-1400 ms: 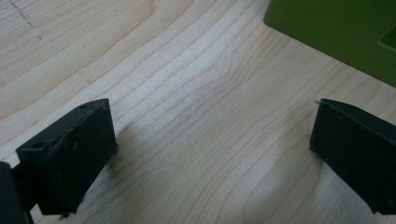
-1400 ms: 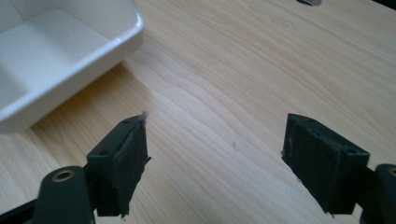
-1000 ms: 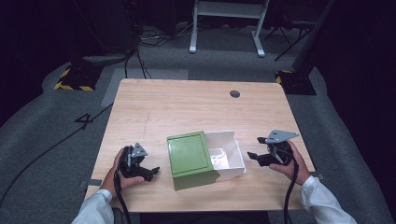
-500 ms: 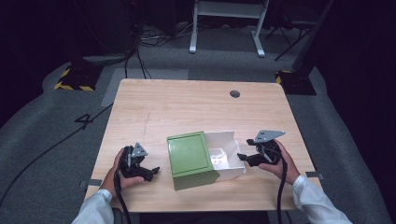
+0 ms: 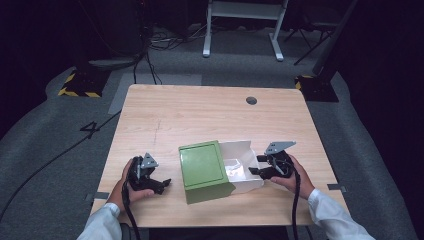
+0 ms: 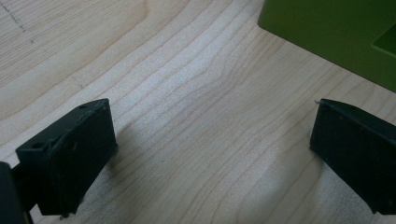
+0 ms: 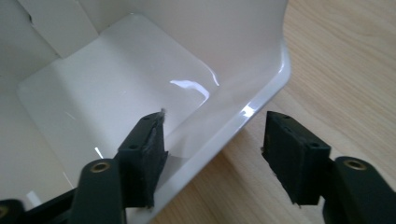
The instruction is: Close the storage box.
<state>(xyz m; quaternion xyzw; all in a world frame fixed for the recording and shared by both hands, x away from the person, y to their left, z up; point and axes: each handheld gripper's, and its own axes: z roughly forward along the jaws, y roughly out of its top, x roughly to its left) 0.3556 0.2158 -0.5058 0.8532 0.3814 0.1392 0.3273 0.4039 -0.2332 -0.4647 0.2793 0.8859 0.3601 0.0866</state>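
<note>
A green box lid [image 5: 204, 167] lies over the left part of a white glossy box [image 5: 241, 167] near the table's front edge. My right gripper [image 5: 254, 166] is open at the box's right wall. In the right gripper view the white wall [image 7: 233, 116] passes between the jaws, one finger [image 7: 144, 154] inside the box and the other [image 7: 294, 158] outside over the wood. My left gripper [image 5: 165, 184] rests open on the table left of the green lid [image 6: 336, 32], its fingers [image 6: 70, 158] wide apart with bare wood between them.
The wooden table [image 5: 200, 115] has a dark round grommet [image 5: 251, 100] at the back right. Beyond the table are grey floor, cables, a white stand's legs [image 5: 242, 30] and yellow-black hazard markings [image 5: 77, 92].
My right gripper has moved left toward the white box and now straddles its right wall. The left gripper has stayed still.
</note>
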